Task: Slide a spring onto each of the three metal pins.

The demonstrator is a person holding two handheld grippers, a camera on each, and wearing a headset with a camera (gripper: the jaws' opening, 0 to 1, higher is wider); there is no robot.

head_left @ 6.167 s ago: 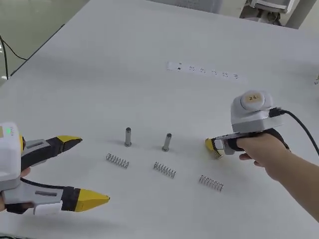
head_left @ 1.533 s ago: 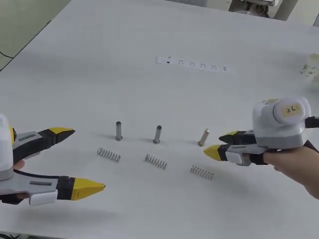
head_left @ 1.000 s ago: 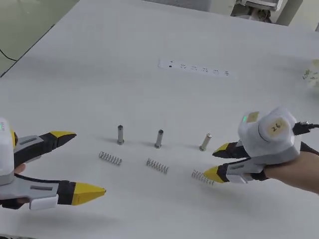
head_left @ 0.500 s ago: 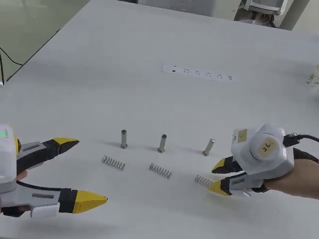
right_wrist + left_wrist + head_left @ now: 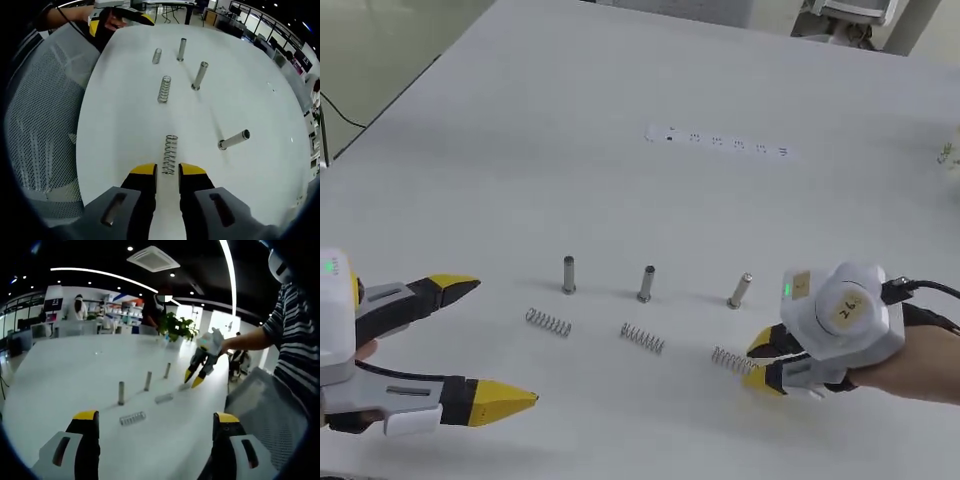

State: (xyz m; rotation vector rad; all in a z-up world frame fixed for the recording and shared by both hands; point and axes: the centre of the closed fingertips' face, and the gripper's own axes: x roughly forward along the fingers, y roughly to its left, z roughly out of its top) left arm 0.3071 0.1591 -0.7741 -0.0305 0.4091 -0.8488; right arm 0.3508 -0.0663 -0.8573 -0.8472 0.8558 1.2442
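Note:
Three upright metal pins [image 5: 569, 275] [image 5: 647, 283] [image 5: 740, 290] stand in a row on the white table, the right one leaning. In front of each lies a spring: left [image 5: 548, 322], middle [image 5: 642, 339], right [image 5: 728, 359]. My right gripper [image 5: 758, 362] is low at the right spring's end. In the right gripper view its jaws [image 5: 168, 170] are narrowly apart, with the near end of that spring [image 5: 170, 154] between the tips and not pinched. My left gripper [image 5: 498, 343] hovers wide open at the near left, holding nothing, and faces the row [image 5: 156, 417].
A white power strip [image 5: 720, 144] lies flat on the table [image 5: 520, 150] far behind the pins. A mesh chair back [image 5: 40, 100] stands off the table's near edge. A hand grips the right gripper [image 5: 920, 365].
The right gripper dropped from beside the right pin to the right spring, and its jaws narrowed around the spring's end. The left gripper stayed open in place.

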